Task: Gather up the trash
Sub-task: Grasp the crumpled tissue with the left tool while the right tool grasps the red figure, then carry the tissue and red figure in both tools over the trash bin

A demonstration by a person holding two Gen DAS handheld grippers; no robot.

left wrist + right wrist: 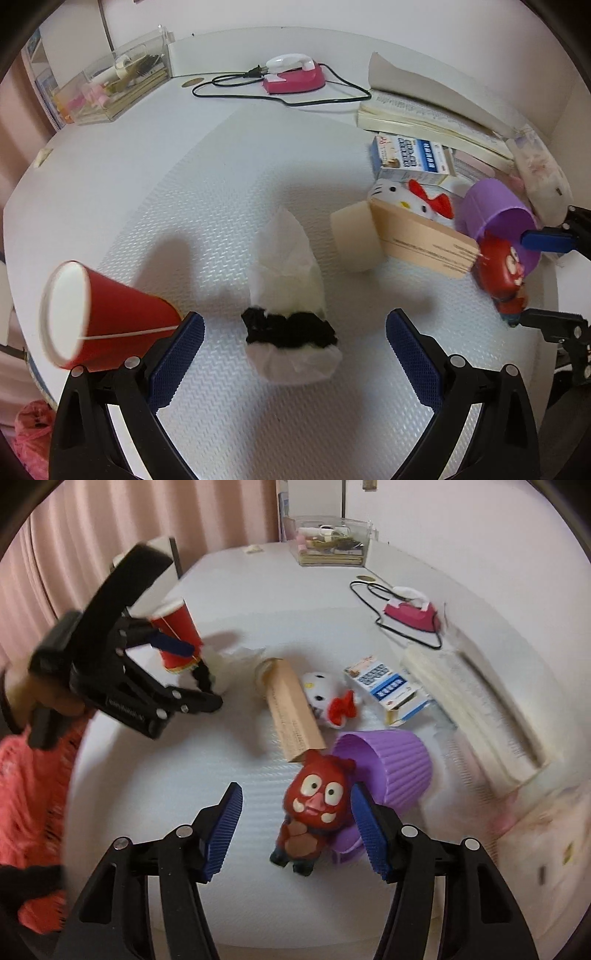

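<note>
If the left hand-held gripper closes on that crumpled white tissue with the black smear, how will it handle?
The tissue wad looks soft and light, so it would probably crush flat between the open left hand-held gripper fingers. It seems unlikely to roll. The black patch may smear.

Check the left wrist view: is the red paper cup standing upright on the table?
No. The red paper cup lies on its side, open mouth facing left, just beside the left gripper, whose fingers are spread around the crumpled tissue.

A crumpled white tissue wad (286, 266) with a black fuzzy clump (290, 328) across its near end lies on the white textured worktop (207, 206); a red paper cup (96, 314) with white interior lies tipped on its side, just left of the wad.
</note>
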